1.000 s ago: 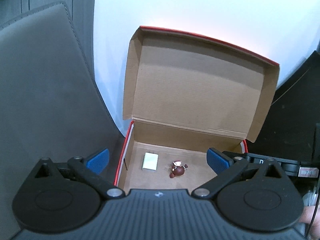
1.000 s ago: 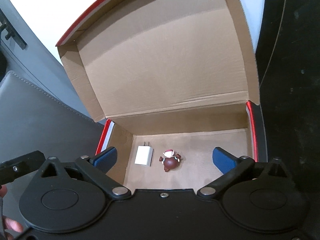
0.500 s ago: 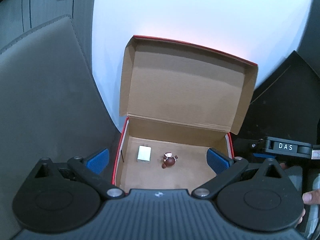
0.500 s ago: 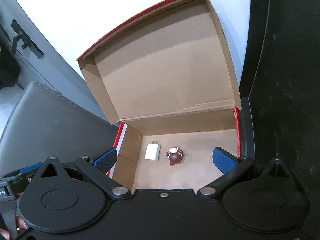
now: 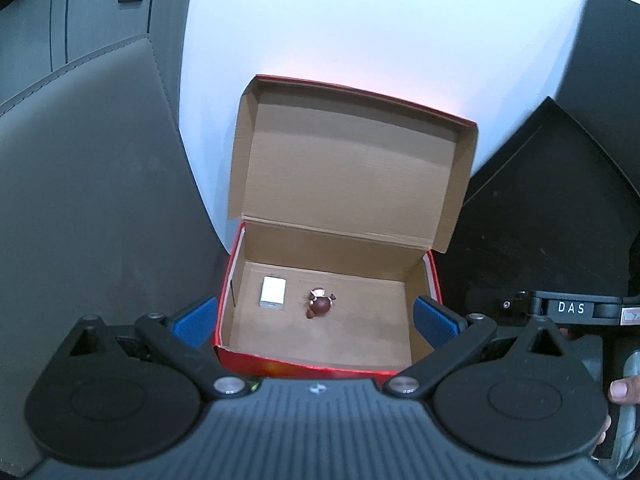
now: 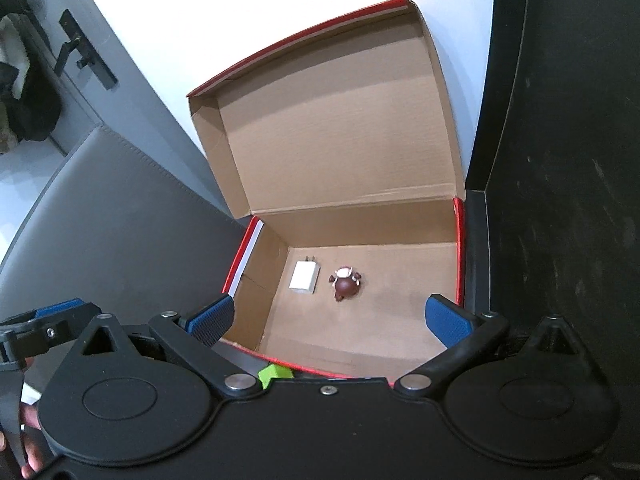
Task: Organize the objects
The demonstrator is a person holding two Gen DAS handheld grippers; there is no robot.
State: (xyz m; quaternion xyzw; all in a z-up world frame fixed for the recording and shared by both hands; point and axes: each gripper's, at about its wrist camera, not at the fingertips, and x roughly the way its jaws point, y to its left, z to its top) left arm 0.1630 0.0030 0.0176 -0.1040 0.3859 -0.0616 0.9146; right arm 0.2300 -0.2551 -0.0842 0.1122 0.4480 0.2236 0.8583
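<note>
**A:** What do you have nearest you?

**B:** Your left tongs [image 5: 314, 318] fill the bottom of the left wrist frame, spread wide with nothing between the blue pads [image 5: 195, 321]. Your right tongs [image 6: 327, 318] sit the same way at the bottom of the right wrist frame, wide apart and holding nothing. In the left wrist view the other tool, marked "DAS", shows at the right edge, with one of your fingertips [image 5: 621, 391] at lower right.

**A:** And just past the pads?

**B:** The box [image 5: 288, 365], red outside and brown cardboard inside, lies low in the centre of both frames. Each pair of pads straddles its near corners. In the right wrist view a small green thing [image 6: 275, 374] peeks out at bottom centre, just in front of the box's near wall; you cannot tell what it is.

**A:** What is in the box?

**B:** Two things on its floor, left of centre. The charger [image 5: 273, 291] lies flat, white, its prongs pointing to the far wall in the right wrist view. Just to its right, apart from it, lies the brown toy [image 5: 319, 305].

**A:** Farther back?

**B:** The lid [image 5: 352, 172] stands open above the far wall, leaning against the white wall [image 5: 380, 28]. A grey chair [image 5: 88, 184] takes the left of the frame, and a dark table [image 6: 560, 160] the right.
</note>
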